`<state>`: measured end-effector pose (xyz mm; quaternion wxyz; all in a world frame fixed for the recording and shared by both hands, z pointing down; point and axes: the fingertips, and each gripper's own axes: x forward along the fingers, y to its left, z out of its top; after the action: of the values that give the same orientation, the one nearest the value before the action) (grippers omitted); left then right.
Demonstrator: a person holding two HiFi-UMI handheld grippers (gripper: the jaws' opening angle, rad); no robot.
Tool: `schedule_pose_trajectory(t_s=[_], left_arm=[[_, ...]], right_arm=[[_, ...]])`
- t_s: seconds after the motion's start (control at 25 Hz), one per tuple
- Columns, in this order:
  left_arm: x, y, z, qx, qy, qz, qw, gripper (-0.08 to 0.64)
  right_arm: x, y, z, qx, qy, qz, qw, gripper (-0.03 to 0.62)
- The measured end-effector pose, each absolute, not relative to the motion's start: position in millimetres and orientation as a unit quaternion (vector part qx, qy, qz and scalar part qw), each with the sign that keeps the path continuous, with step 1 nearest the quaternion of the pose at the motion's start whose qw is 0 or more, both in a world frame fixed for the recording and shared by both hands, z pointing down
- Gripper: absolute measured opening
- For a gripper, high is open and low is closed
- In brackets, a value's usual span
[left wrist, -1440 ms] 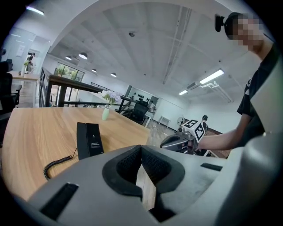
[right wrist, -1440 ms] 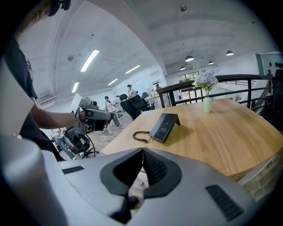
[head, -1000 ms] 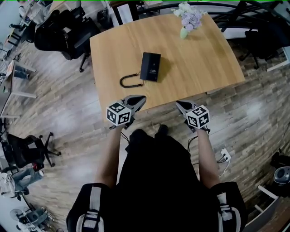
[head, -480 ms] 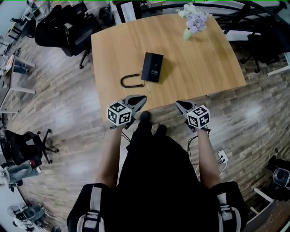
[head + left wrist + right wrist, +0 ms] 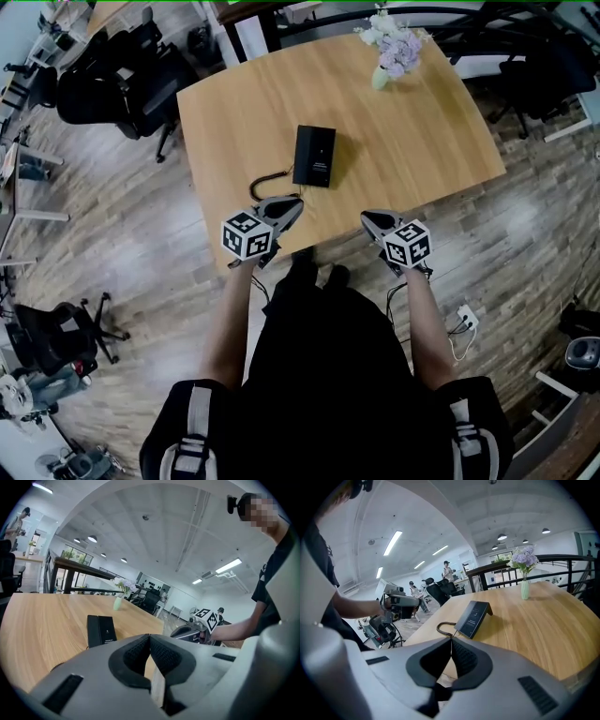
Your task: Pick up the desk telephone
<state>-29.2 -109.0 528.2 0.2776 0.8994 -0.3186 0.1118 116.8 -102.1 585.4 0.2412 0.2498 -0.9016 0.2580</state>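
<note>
The desk telephone (image 5: pixel 314 156) lies flat near the middle of the wooden table (image 5: pixel 422 131), a black slab with its long side running away from the person. Its coiled cord (image 5: pixel 272 180) loops off the near corner toward seven o'clock, close to the table's front edge. A vase of flowers (image 5: pixel 392 47) stands well apart at about one o'clock from the phone, so it should not get in the way of a lift. The left gripper (image 5: pixel 292 202) hovers at the near table edge with the phone at roughly one o'clock from it. The right gripper (image 5: pixel 366 217) sits level with it, and the phone lies near eleven o'clock from there. Both point forward and slightly down, flanking the phone as if lining up an approach from each side. Each gripper's own view shows its dark pads pressed together with nothing between them, so both are clenched and empty. By my reading the pick has not begun: the jaws would have to part before either can take the phone, and the trailing cord may drag or snag as the phone rises.
</note>
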Motion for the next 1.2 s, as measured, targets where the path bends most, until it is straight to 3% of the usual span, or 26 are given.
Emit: schedule_pose_trajectory(t_s=[1.2], left_arm=[[-92,-196,556,0.921,-0.22,0.108,0.303,0.023]], right_arm=[[40,-142,608,0.32,-0.865,0.281,0.264,0.023]])
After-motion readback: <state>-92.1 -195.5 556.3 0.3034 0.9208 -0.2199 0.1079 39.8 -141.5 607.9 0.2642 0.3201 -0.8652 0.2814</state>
